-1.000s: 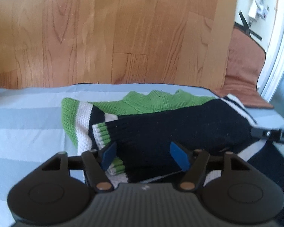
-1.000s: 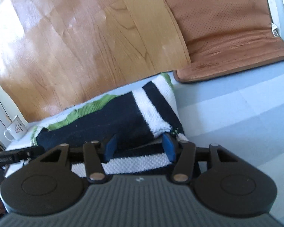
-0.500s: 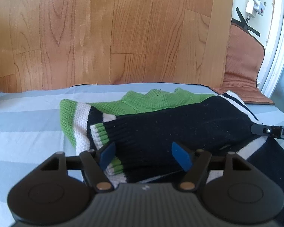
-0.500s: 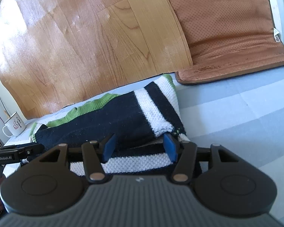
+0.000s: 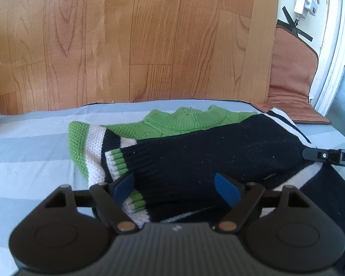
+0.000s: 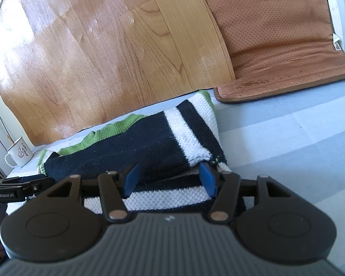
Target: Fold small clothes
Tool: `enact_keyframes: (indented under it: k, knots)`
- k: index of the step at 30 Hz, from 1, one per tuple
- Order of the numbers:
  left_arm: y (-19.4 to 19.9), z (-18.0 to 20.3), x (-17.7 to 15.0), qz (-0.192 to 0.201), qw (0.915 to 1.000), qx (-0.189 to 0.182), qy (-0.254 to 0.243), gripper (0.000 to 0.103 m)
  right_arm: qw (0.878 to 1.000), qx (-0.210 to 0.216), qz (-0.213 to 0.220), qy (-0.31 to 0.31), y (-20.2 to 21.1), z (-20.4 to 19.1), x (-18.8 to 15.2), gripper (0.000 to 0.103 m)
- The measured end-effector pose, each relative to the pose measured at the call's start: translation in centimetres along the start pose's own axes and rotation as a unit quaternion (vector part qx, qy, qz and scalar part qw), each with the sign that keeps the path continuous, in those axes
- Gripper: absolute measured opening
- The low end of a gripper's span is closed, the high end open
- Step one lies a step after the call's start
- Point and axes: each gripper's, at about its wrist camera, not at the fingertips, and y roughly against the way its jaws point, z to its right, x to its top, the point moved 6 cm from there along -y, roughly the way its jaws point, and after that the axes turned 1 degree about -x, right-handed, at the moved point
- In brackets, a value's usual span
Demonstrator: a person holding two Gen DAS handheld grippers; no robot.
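The left gripper (image 5: 176,189) has its two blue pads spread apart. Its jaws have just been opening wider. The black sleeve (image 5: 195,161) of the little sweater (image 5: 230,151) lies between the pads, but they do not squeeze it. The sleeve's cuff (image 5: 117,163) has green and white stripes and sits just by the left pad.

The right gripper (image 6: 169,179) is also let go, with its pads apart. Its jaws have opened only a little more. They sit over the sweater's black and white striped edge (image 6: 163,197) and do not pinch it.

The sweater is black, white and green. It lies folded on a blue and grey striped sheet (image 5: 30,142). Its green collar (image 5: 191,119) points toward the wooden floor (image 5: 126,46). A brown mat (image 6: 276,34) lies past the sheet. A white mug (image 6: 19,153) stands near the sweater's far end in the right view.
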Motion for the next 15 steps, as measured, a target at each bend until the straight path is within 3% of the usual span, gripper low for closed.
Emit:
enact_keyframes:
  k: [15]
  knots:
    - [-0.19,0.16,-0.07,-0.008,0.9999,0.003,-0.014,0.081,1.0,0.0,-0.003,0.001,-0.07,-0.17,-0.08,0.063]
